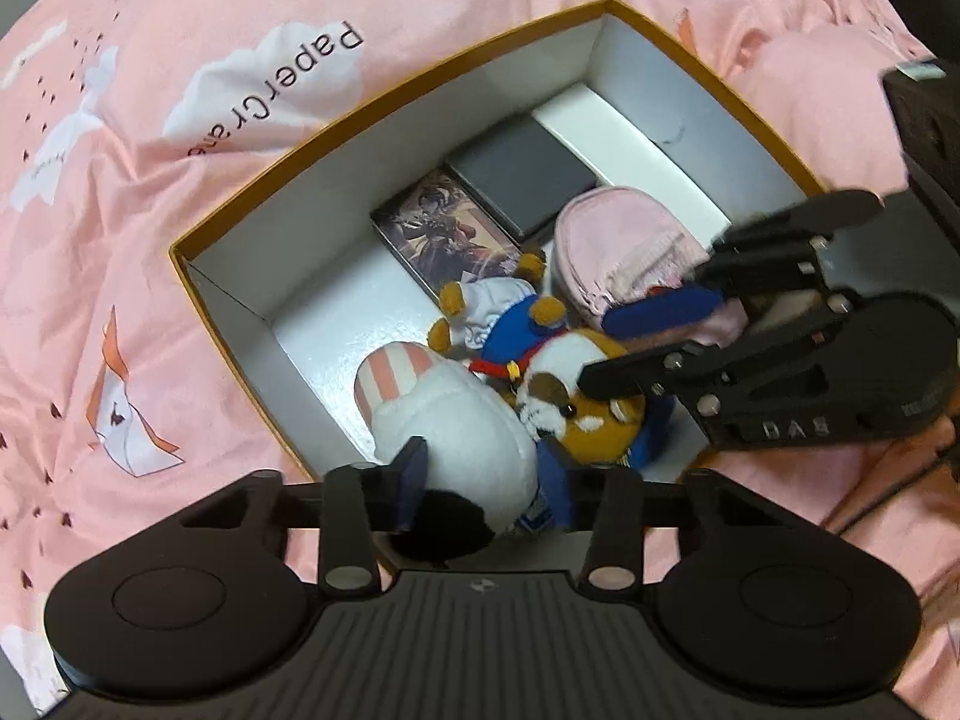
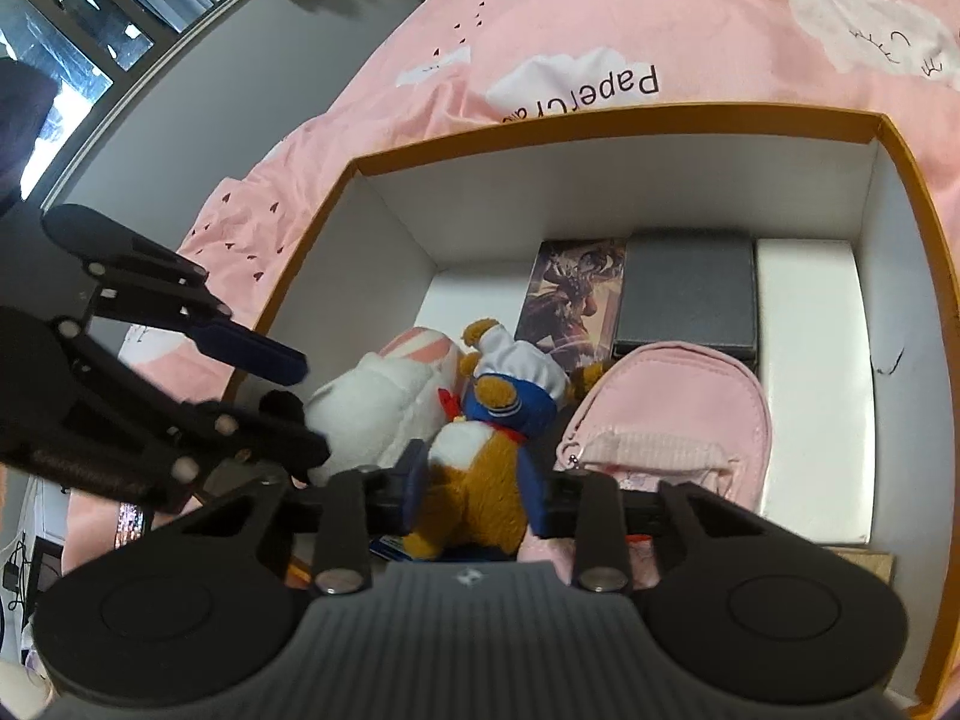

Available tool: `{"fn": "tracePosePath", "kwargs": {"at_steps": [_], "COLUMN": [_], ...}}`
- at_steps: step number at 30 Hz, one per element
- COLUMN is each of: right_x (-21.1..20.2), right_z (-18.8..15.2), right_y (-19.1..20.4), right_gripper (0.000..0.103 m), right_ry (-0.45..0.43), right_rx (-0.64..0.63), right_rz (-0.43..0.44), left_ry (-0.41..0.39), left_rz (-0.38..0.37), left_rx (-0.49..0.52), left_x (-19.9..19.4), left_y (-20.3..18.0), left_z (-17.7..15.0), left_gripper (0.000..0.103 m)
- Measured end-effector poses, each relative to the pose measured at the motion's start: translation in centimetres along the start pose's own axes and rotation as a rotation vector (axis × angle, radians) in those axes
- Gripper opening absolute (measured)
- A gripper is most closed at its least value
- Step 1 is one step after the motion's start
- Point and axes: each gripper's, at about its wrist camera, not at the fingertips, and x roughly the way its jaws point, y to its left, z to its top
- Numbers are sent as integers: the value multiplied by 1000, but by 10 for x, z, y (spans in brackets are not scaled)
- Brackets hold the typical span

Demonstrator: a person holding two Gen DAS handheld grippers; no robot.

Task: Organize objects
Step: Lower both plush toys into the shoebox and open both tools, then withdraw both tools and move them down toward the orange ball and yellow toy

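An orange-rimmed box (image 1: 384, 102) (image 2: 600, 120) with white walls stands on a pink bed cover. Inside it, a white plush toy (image 1: 456, 426) (image 2: 372, 408) with a pink-striped end lies beside a brown plush toy (image 1: 564, 414) (image 2: 474, 498) in blue and white sailor clothes. My left gripper (image 1: 486, 462) (image 2: 300, 408) points down into the box, its pads pressed on the white plush. My right gripper (image 2: 477, 474) (image 1: 612, 348) comes in from the right and is shut on the brown plush around its head end.
Along the box's far side lie an illustrated card box (image 1: 444, 234), a dark grey box (image 1: 522, 168) and a white box (image 1: 630, 138). A pink pouch (image 1: 612, 240) (image 2: 666, 414) rests against the plush toys. Bare box floor (image 1: 336, 330) shows at the left.
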Motion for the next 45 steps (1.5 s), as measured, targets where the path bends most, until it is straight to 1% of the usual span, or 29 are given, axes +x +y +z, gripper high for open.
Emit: {"fn": "tracePosePath", "kwargs": {"at_steps": [2, 4, 6, 8, 11, 13, 15, 18, 20, 22, 24, 25, 28, 29, 30, 32, 34, 36, 37, 40, 42, 45], "right_x": [2, 4, 6, 9, 13, 15, 15, 13, 12, 11, 9, 10, 15, 18, 20, 23, 23, 24, 24, 25, 25, 25], "right_z": [-1, -2, -3, -4, -3, -4, -4, -4, -3, -2, 0, 1, 3, 3, 3, 2, 2, 2, 2, 3, 3, 3], "right_y": [-1, -2, -4, -5, -6, -5, -5, -6, -6, -5, -3, -2, 1, 2, 2, 2, 0, -1, -1, -1, -2, -2], "right_gripper": [32, 32, 32, 32, 32, 32, 33, 33, 33, 33, 34, 38, 37, 34, 31, 30, 30, 30, 29, 29, 29, 30], "right_ry": [6, 8, 15, 22, 30, 35, 35, 27, 23, 9, -17, -23, -20, -19, -17, -14, -11, -3, 2, 16, 13, -1], "right_rx": [0, 5, 14, 14, 16, 12, 5, 3, 1, -3, -9, -12, -26, -32, -40, -54, -56, -59, -58, -69, -65, -59], "right_rz": [1, 4, 7, 8, 11, 12, 11, 9, 9, 7, 1, 1, -1, -11, -25, -32, -27, -22, -17, -4, -8, -22], "left_ry": [16, 24, 40, 55, 119, 153, 168, 121, 48, -16, -43, -40, -4, 5, 4, 16, 45, 67, 81, 110, 88, 29], "left_rz": [31, 61, 51, 36, 9, -3, -12, -8, -1, 32, 81, 99, 138, 146, 143, 125, 102, 111, 104, 67, 66, 73], "left_rx": [5, -8, -28, -44, -87, -91, -87, -88, -80, -80, -60, -57, -30, -26, -28, -35, -31, -19, -24, -35, -41, -66], "left_x": [11, 21, 25, 27, 36, 39, 39, 29, 20, 15, 18, 22, 39, 46, 48, 49, 53, 56, 56, 58, 57, 54], "left_y": [-1, 0, 3, 6, 10, 11, 11, 15, 18, 19, 18, 17, 14, 12, 12, 12, 9, 6, 6, 7, 7, 8], "left_z": [2, 2, 2, 3, 3, 3, 2, 4, 8, 14, 20, 23, 29, 30, 30, 31, 30, 29, 28, 26, 23, 20], "left_gripper": [36, 35, 35, 31, 31, 31, 31, 31, 31, 31, 31, 31, 31, 30, 30, 21, 20, 20, 20, 20, 20, 21]}}
